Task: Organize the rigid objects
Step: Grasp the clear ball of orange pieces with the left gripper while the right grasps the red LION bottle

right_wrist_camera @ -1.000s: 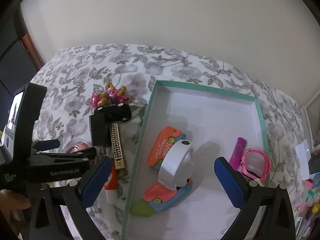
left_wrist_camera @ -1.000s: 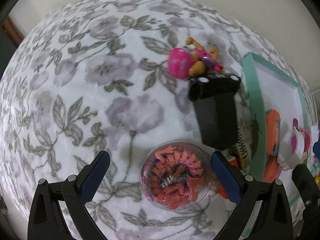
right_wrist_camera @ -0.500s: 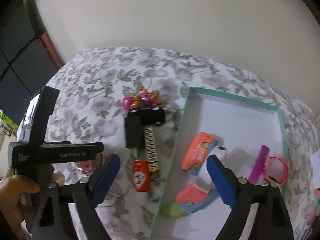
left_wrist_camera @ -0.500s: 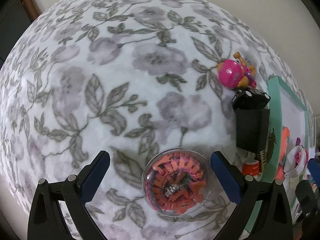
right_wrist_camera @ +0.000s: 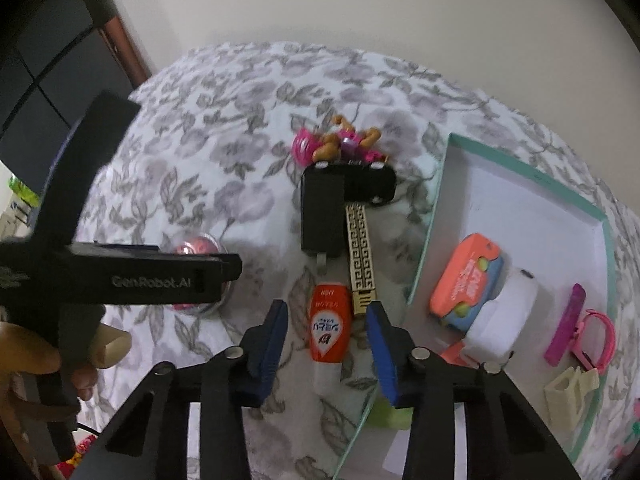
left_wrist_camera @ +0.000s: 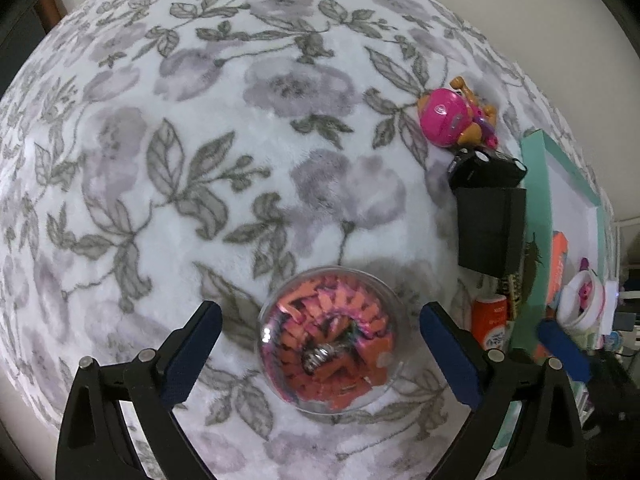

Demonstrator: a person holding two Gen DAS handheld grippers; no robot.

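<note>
A clear round case (left_wrist_camera: 334,338) of orange and pink pieces lies on the floral blanket between the fingers of my open left gripper (left_wrist_camera: 320,334), which do not touch it. My open right gripper (right_wrist_camera: 326,328) straddles an orange tube (right_wrist_camera: 329,330) lying beside the teal tray (right_wrist_camera: 430,240). Its fingers stand a little apart from the tube. A gold patterned bar (right_wrist_camera: 362,254), a black box (right_wrist_camera: 322,212), a black toy car (right_wrist_camera: 370,184) and a pink toy figure (right_wrist_camera: 336,146) lie beyond the tube.
The tray holds an orange and blue toy (right_wrist_camera: 468,280), a white round object (right_wrist_camera: 504,316), a purple strip (right_wrist_camera: 566,322), a pink ring (right_wrist_camera: 596,338) and a cream clip (right_wrist_camera: 572,390). Dark furniture (right_wrist_camera: 48,60) stands at the left. A wall lies behind the bed.
My right gripper has moved left off the tray and down over the orange tube, and its fingers have narrowed. My left gripper has stayed around the clear case.
</note>
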